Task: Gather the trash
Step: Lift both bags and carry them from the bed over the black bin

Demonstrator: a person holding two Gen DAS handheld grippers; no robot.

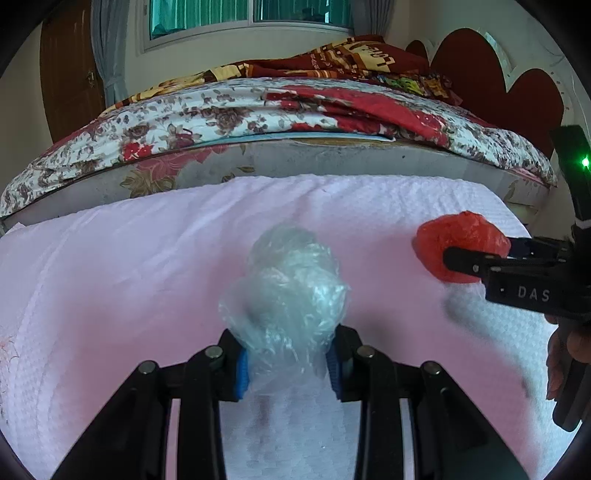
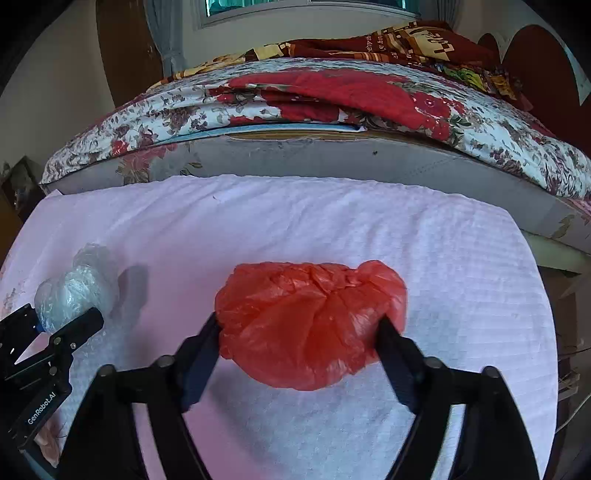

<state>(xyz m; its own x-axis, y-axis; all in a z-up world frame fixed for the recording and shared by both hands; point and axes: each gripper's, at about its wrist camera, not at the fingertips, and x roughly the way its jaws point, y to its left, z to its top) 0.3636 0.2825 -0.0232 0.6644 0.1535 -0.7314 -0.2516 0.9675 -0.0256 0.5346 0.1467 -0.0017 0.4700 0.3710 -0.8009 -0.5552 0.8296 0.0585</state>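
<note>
My left gripper (image 1: 288, 363) pinched the clear plastic wad (image 1: 291, 280) on the pink cloth (image 1: 129, 277). My right gripper (image 2: 299, 332) straddled the red plastic bag (image 2: 310, 317), both fingers (image 2: 201, 350) touching its sides on the worktop.

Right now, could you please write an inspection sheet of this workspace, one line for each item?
Surface: pink cloth, wrinkled.
Job's things: clear plastic wad; red plastic bag, crumpled, resting on the cloth.
Clutter: nothing seen.
Grippers: left gripper shut on the clear wad; right gripper straddles the red bag, fingers at its sides, firm grip not clear.
Cables: nothing seen.
Surroundings: bed with floral covers behind; window above.
</note>
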